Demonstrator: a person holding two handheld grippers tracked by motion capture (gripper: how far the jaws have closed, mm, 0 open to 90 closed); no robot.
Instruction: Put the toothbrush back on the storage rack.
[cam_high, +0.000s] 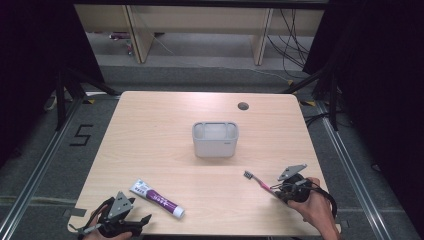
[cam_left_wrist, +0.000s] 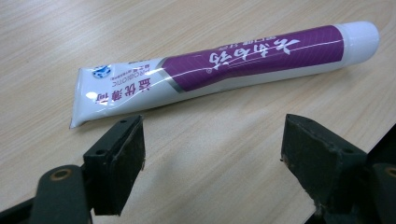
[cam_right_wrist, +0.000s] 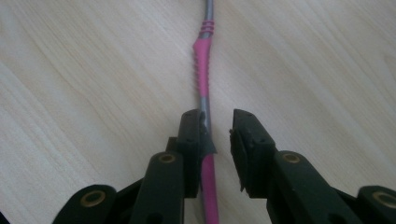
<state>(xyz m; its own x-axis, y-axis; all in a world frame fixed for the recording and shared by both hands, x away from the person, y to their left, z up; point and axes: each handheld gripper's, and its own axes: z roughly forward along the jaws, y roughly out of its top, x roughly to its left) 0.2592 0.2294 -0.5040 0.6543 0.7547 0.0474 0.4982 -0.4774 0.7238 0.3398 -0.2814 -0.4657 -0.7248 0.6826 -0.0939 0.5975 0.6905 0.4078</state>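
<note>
Right claw (cam_right_wrist: 215, 122) stands narrowly parted around the toothbrush (cam_right_wrist: 204, 70), whose handle touches the one pad while a gap shows at the other, so the pads are not clamping it; the brush lies on the bench (cam_high: 165, 150) near the front right edge, bristle head toward the grey holder (cam_high: 215, 139) at the middle. To take it well, the jaws should close squarely across the handle just behind the ribbed pink grip, where the rubbery ridges resist slipping, and the lift should stay level, since a thin, smooth plastic shaft tends to pivot between flat pads. Left claw (cam_left_wrist: 212, 140) hangs wide and empty just short of the toothpaste tube (cam_left_wrist: 219, 65), a soft, glossy purple-and-white tube with a flat crimped tail and a round white cap. The holder is a matte box with compartments, its rounded rim open upward. The bench is pale wood-grain laminate.
</note>
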